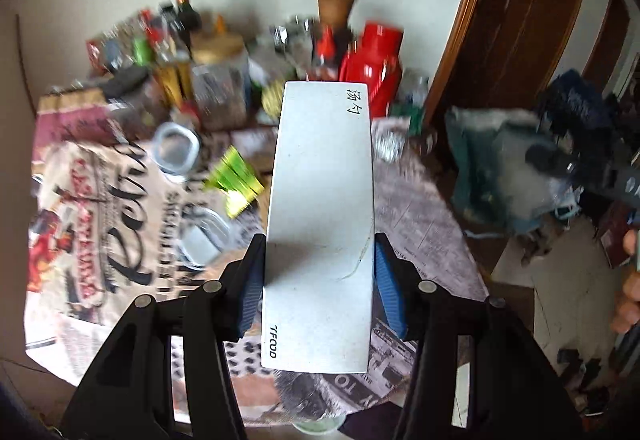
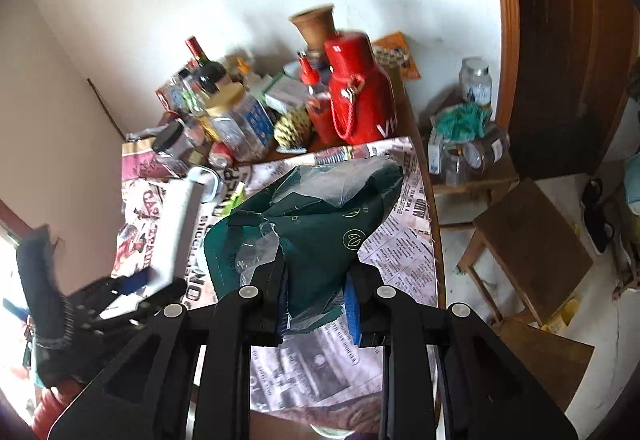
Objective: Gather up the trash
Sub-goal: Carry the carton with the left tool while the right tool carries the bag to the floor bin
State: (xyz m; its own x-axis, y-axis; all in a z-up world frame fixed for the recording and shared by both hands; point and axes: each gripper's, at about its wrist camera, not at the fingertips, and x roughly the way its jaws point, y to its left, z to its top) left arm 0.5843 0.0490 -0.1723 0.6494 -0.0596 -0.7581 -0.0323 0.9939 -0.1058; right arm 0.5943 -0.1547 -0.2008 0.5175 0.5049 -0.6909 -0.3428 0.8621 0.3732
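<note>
Up close, left gripper (image 1: 319, 280) jaws clamp a white flat packet (image 1: 320, 216), printed "TFOOD", raised over the newspaper-covered table (image 1: 412, 200); right gripper (image 2: 316, 300) jaws pinch a crumpled green wrapper (image 2: 320, 224) above the table's right edge. Open floor (image 2: 600, 320) lies right of that edge, past a wooden stool (image 2: 532, 244). Far end crowded: red thermos (image 2: 356, 96), wine bottle (image 2: 202, 60), jars.

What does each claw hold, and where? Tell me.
Left claw grips the white packet by its long side edges near one end; right claw pinches the green bag by its crumpled lower part.
</note>
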